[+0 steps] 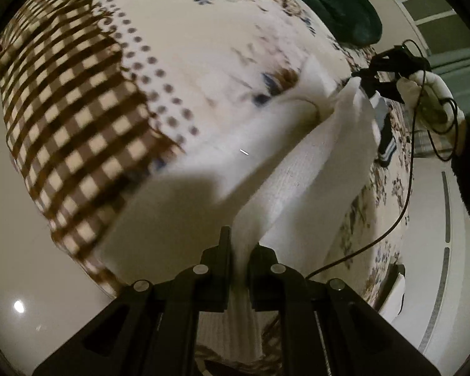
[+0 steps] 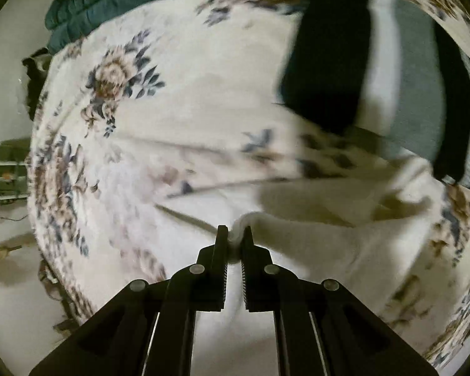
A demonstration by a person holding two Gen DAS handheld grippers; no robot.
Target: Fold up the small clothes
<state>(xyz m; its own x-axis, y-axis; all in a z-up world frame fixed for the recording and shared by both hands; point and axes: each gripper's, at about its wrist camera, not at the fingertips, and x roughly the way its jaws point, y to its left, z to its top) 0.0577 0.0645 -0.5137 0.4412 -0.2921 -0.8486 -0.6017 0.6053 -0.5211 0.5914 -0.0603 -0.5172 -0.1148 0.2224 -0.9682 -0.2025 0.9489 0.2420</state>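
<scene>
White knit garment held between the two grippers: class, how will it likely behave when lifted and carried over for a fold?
The white garment is probably floppy: it sags and creases between the left gripper and the right gripper. It likely weighs little, since pinches at two edges hold it up. Its ribbed knit should grip rather than slip.

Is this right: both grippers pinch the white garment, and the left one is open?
No. In the left wrist view, the left gripper is shut on the white garment, cloth clamped between its fingers. The right gripper also pinches it, as stated.
</scene>
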